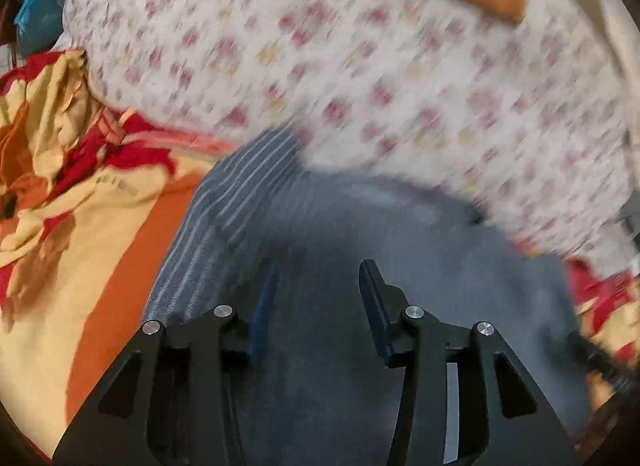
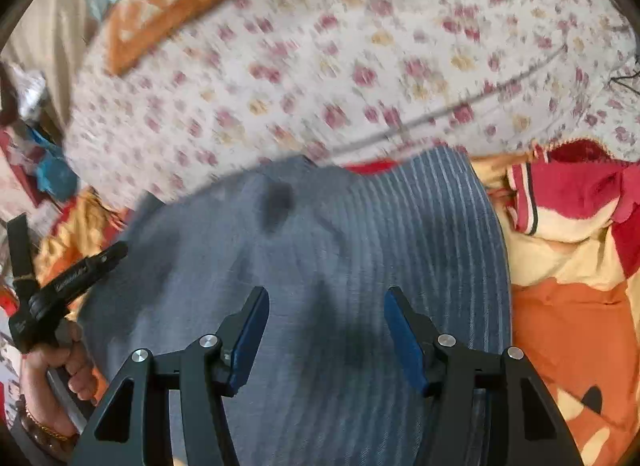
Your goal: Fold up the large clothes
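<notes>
Blue-grey garment with pale stripes lies spread flat on the bed directly under and ahead of both tongs, its far edge meeting the floral sheet and the red-orange-yellow blanket to the outer sides. Left tongs are released, blue pads wide apart, hovering over the plain grey part with nothing between them; whether the tips touch the cloth is unclear from blur. Right tongs are also spread wide and hold nothing, above the striped part, with the person's left hand gripping the other tool's handle off to their left.
</notes>
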Motion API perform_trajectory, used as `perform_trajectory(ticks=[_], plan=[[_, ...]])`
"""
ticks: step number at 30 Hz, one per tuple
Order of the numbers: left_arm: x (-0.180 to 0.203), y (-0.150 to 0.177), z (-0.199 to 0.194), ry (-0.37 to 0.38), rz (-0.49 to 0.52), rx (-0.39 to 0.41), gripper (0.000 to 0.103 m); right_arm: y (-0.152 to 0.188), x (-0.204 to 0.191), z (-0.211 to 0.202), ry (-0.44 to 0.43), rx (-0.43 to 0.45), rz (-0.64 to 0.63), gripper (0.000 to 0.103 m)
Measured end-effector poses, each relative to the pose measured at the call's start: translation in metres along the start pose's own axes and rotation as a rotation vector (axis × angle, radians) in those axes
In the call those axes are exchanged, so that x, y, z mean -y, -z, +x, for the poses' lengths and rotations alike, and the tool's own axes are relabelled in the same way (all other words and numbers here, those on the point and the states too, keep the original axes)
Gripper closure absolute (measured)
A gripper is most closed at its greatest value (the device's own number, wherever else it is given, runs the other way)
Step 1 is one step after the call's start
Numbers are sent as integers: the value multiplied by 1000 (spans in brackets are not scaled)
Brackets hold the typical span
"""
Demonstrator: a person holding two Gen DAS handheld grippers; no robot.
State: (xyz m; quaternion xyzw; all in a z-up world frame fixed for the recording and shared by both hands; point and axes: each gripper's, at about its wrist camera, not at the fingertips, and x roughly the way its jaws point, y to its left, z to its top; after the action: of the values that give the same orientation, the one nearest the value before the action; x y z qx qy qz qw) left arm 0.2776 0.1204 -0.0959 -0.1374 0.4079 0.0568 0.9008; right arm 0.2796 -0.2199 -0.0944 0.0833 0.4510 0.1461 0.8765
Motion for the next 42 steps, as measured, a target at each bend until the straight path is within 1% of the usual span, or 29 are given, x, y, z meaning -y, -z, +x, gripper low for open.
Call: perform_trajectory(ticks=[2, 4, 6, 8, 11, 12, 14, 15, 16, 17, 18, 19, 20, 21, 22, 23, 24, 25, 28, 31, 33, 34, 35, 36, 38, 39, 40, 41, 42], plan=[[-17, 7, 17, -51, -15, -38, 62, -4, 10, 21, 38, -47, 18, 45], [-19, 10, 16, -46, -2, -20, 62, -10, 15, 38, 67, -67, 5, 45], [-16, 13, 15, -67, 20, -10, 62, -18, 19, 45, 150, -55, -3, 45], [-14, 13, 16, -76, 30, -5, 61, -29, 33, 55, 226, -35, 62, 45], [-16, 13, 16, -70, 23, -5, 61, -33, 47, 53, 201, -14, 124, 45], [-16, 13, 17, -70, 22, -5, 61, -34, 54, 41, 186, 34, 168, 45], [-15, 13, 18, -77, 27, -7, 61, -39, 49, 25, 202, 67, 166, 45], [-14, 14, 18, -80, 31, -7, 59, -42, 38, 17, 168, 87, 130, 45], [-13, 14, 18, -80, 36, -8, 58, -42, 38, 17, 168, 87, 130, 45], [-12, 14, 19, -79, 43, -10, 55, -43, 26, 13, 121, 87, 92, 42], [-11, 15, 19, -76, 51, -11, 53, -43, 9, 14, 60, 49, 22, 38], [-10, 15, 19, -75, 55, -11, 52, -41, -2, 20, 53, 7, -30, 30], [-9, 15, 20, -71, 60, -12, 49, -37, -11, 28, 73, -38, -80, 17], [-9, 15, 20, -65, 62, -13, 47, -32, -17, 40, 109, -87, -120, 12], [-9, 15, 20, -56, 64, -13, 47, -19, -17, 64, 179, -169, -154, 6], [-10, 15, 19, -47, 63, -12, 45, -19, -17, 64, 179, -169, -154, 7], [-10, 15, 20, -40, 64, -14, 44, -22, -10, 49, 194, -108, -106, 9], [-11, 15, 19, -35, 62, -13, 44, -22, -10, 49, 194, -108, -106, 11], [-15, 13, 11, -6, 38, -8, 44, -28, 6, 1, 174, 14, -9, 12], [-21, 14, -14, -15, 22, 31, 44, 0, 21, -77, 119, 137, -11, 12], [-27, 15, -39, -3, 13, 81, 44, 10, 24, -90, 120, 158, -20, 12], [-29, 16, -47, 4, 12, 97, 44, 23, 26, -104, 115, 178, -40, 16], [-33, 18, -58, 13, 15, 113, 44, 41, 23, -118, 101, 193, -75, 25], [-38, 21, -68, 31, 17, 117, 44, 41, 23, -118, 101, 193, -75, 29], [-51, 26, -83, 71, 8, 121, 44, 59, 18, -129, 66, 189, -135, 44], [-58, 28, -89, 89, 6, 125, 45, 70, 7, -132, 39, 184, -189, 48], [-64, 32, -94, 96, 9, 126, 49, 70, 7, -132, 39, 184, -189, 49], [-69, 35, -97, 106, 15, 121, 64, 76, -2, -125, 16, 188, -227, 49], [-73, 40, -97, 129, 31, 104, 74, 78, -8, -120, 9, 188, -246, 49]])
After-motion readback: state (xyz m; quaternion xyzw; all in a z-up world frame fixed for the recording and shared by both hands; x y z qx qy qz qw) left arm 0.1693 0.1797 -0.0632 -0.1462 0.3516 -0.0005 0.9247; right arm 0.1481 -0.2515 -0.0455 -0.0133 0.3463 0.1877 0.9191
